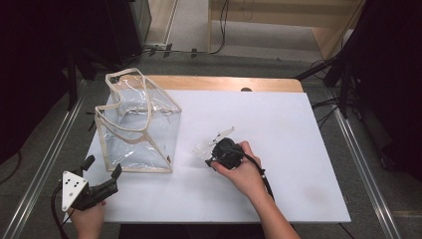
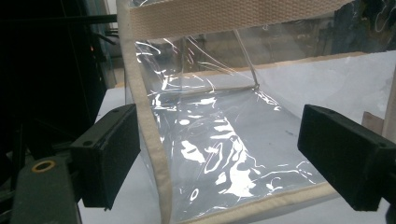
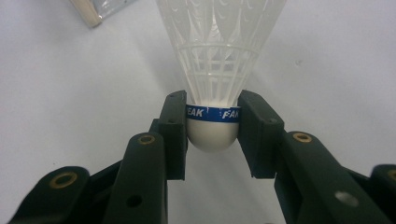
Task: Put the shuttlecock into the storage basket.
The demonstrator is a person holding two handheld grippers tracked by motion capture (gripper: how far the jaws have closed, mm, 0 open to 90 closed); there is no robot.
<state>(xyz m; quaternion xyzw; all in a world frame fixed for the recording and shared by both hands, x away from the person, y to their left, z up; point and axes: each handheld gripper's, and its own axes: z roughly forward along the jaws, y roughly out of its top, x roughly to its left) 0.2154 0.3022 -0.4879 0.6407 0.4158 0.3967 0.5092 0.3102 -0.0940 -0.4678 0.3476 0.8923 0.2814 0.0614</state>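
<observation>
A white shuttlecock (image 3: 212, 100) with a blue band round its cork is clamped at the cork by my right gripper (image 3: 212, 135). Its feather skirt points away from the camera over the white sheet. In the high view the right gripper (image 1: 211, 157) sits mid-table, with the shuttlecock (image 1: 201, 149) poking out to its left. A clear plastic bag (image 1: 137, 124) with beige webbing trim stands at the left of the table. My left gripper (image 1: 102, 167) stands open at the bag's near left corner. The bag's trimmed edge (image 2: 149, 140) lies between its jaws, touching neither pad.
A white sheet (image 1: 298, 149) covers most of the wooden table (image 1: 224, 83). A second pale item (image 1: 225, 133) lies just behind the right gripper. Cables and dark stands line the floor to the right (image 1: 343, 99), and metal rails run along both sides.
</observation>
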